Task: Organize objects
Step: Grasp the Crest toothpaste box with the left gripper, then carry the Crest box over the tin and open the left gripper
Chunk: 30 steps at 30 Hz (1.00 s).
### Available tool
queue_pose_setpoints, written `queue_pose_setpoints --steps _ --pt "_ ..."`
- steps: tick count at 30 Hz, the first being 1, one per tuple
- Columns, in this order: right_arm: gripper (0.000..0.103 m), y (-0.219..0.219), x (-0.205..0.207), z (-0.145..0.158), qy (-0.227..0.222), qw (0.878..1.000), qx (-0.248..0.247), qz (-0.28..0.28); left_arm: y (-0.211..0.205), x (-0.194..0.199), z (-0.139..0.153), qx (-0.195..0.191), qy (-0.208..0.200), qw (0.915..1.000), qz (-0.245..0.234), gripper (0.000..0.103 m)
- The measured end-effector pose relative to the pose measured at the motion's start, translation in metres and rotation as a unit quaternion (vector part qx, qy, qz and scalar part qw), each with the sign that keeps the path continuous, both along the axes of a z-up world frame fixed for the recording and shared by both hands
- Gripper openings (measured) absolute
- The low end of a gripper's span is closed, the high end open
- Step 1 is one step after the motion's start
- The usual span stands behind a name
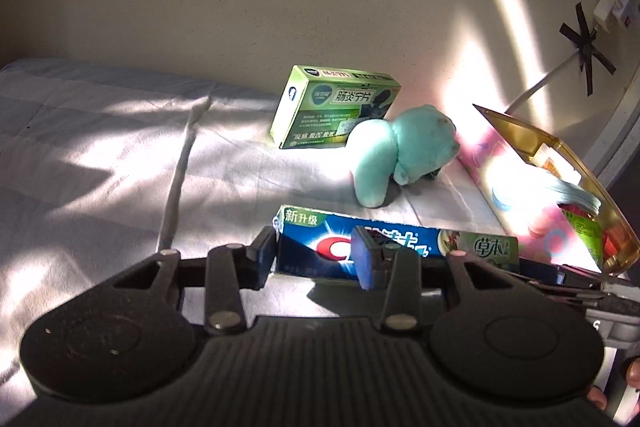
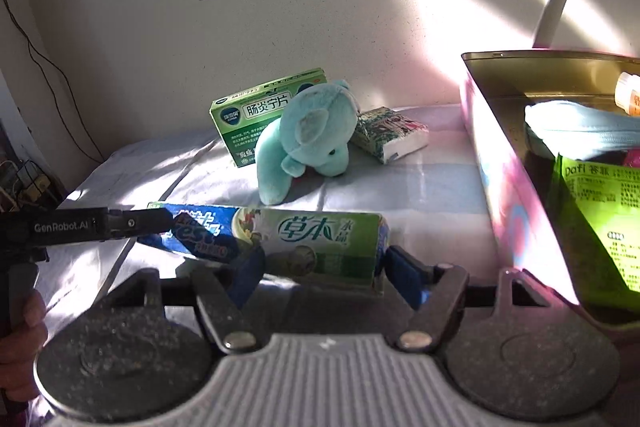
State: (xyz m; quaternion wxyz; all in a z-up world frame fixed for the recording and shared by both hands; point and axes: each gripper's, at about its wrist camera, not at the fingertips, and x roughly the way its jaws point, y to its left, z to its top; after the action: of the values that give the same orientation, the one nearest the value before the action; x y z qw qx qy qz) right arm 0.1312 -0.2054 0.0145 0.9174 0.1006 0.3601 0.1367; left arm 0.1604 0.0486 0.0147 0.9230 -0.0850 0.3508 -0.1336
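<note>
Blue-green toothpaste box (image 2: 276, 239) lies along the bed's (image 1: 100, 155) near edge, both tongs on it: left gripper (image 1: 320, 259) straddles the blue end, pads w/ the box between; right gripper (image 2: 324, 275) spans the green end, partly open. Close evenly, lift level, then swing toward the bin (image 2: 500, 163) at right.
</note>
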Motion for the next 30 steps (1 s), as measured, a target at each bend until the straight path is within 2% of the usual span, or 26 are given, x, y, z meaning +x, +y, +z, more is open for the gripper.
queue_pose_setpoints --steps 3,7,9,10,11,12,13,16,18,20,22,23,27,30 --pt "0.069 -0.013 -0.045 0.003 0.005 1.000 0.007 0.021 -0.004 -0.033 0.001 -0.002 0.008 0.9996 -0.026 0.043" --pt "0.072 -0.027 -0.103 0.006 -0.016 0.999 -0.002 0.029 -0.013 -0.061 0.001 -0.017 0.014 0.9979 -0.060 0.044" --pt "0.074 -0.029 -0.120 0.007 -0.032 0.999 -0.015 0.030 -0.017 -0.067 0.001 -0.027 0.015 0.9970 -0.071 0.051" --pt "0.077 -0.028 -0.128 0.008 -0.048 0.998 -0.027 0.033 -0.019 -0.068 0.002 -0.026 0.011 0.9971 -0.071 0.055" --pt "0.087 -0.028 -0.135 0.009 -0.069 0.996 -0.044 0.039 -0.020 -0.070 0.002 -0.017 0.003 0.9977 -0.065 0.059" --pt "0.092 -0.027 -0.139 0.009 -0.083 0.994 -0.060 0.041 -0.021 -0.069 0.002 -0.006 -0.004 0.9983 -0.058 0.062" --pt "0.092 -0.026 -0.141 0.008 -0.089 0.992 -0.075 0.043 -0.021 -0.067 0.002 0.002 -0.004 0.9985 -0.054 0.062" --pt "0.092 -0.024 -0.139 0.004 -0.088 0.990 -0.093 0.052 -0.019 -0.063 -0.002 0.004 0.010 0.9983 -0.058 0.062" --pt "0.092 -0.023 -0.135 -0.003 -0.084 0.990 -0.093 0.059 -0.022 -0.061 -0.008 0.023 0.013 0.9981 -0.056 0.062" --pt "0.091 -0.023 -0.127 -0.009 -0.076 0.990 -0.099 0.062 -0.023 -0.058 -0.012 0.014 0.009 0.9981 -0.060 0.062" --pt "0.084 -0.022 -0.117 -0.016 -0.059 0.991 -0.106 0.064 -0.025 -0.052 -0.015 -0.008 0.019 0.9967 -0.078 0.062" --pt "0.076 -0.020 -0.112 -0.021 -0.058 0.990 -0.110 0.064 -0.026 -0.050 -0.016 -0.023 0.029 0.9955 -0.087 0.060" --pt "0.073 -0.016 -0.115 -0.015 -0.070 0.989 -0.123 0.052 -0.041 -0.060 0.001 -0.002 0.000 0.9964 -0.085 0.060" --pt "0.068 -0.028 -0.123 0.005 -0.094 0.989 -0.107 0.044 -0.048 -0.066 0.037 -0.012 -0.062 0.9934 -0.096 0.059"
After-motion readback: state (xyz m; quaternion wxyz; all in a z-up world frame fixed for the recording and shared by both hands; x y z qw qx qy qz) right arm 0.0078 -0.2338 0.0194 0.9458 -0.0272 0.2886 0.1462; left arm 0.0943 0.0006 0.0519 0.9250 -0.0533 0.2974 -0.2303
